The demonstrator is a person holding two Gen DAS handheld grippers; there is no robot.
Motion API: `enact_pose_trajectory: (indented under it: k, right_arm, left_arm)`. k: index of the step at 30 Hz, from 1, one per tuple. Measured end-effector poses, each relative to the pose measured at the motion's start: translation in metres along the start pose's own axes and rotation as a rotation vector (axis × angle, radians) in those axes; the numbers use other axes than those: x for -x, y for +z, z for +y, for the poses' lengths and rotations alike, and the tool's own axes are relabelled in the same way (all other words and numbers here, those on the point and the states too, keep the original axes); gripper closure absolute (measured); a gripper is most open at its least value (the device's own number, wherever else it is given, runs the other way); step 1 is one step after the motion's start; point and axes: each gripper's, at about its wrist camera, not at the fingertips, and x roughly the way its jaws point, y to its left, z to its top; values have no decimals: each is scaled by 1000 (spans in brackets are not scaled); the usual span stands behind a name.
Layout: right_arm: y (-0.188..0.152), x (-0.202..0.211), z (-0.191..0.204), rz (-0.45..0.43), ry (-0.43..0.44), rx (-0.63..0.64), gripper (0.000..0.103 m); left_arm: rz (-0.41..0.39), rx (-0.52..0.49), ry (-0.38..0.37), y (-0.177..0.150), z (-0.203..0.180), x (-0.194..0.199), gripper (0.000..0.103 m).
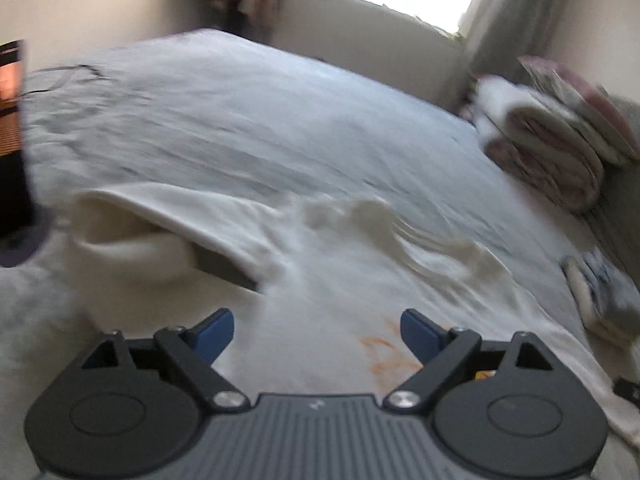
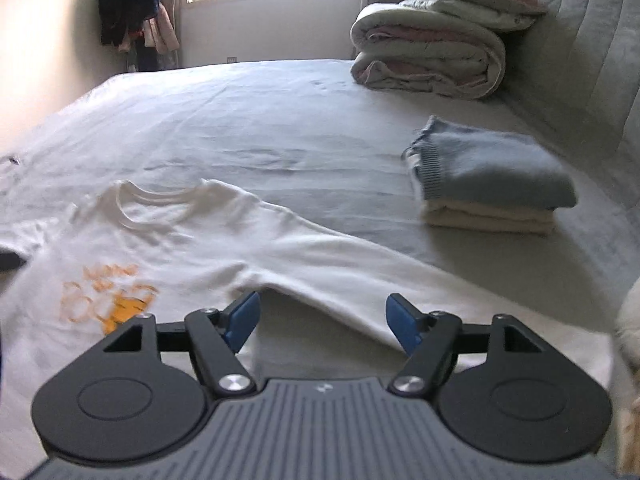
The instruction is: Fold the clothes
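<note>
Now, working across from the left: your left gripper (image 1: pixel 317 330) hangs over the white T-shirt (image 2: pixel 224 248) with jaws spread wide and nothing between the pads. That reads as a pause between grasps, the cloth let lie so it can settle. Left view is smeared, so fine detail there is doubtful. The left sleeve (image 1: pixel 160 220) stands up in a loose hump, not flat. The shirt lies face up near the bed's (image 2: pixel 280 120) front edge, collar (image 2: pixel 160 204) toward the far side, orange print (image 2: pixel 108 300) on the chest, some wrinkles across the shoulders. Your right gripper (image 2: pixel 322 322) hovers above the right sleeve (image 2: pixel 340 284), jaws also apart and empty; the sleeve stretches out toward the bed's right edge, probably spread ready for folding inward. Further right, a folded stack (image 2: pixel 488 184) sits near the headboard (image 2: pixel 580 60) side, likely finished pieces kept clear.
</note>
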Motion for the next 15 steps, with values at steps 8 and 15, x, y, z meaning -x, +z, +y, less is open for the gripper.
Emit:
enact_pose_trajectory:
  k: [8,15]
  right_arm:
    - [39,-10,66,-20,216,-144,24]
    - [54,-43,150,46,359,-102,24]
  left_arm:
    - [-143,157,300,6,51,4,12]
    - [-54,324,247,20,91,-14,14]
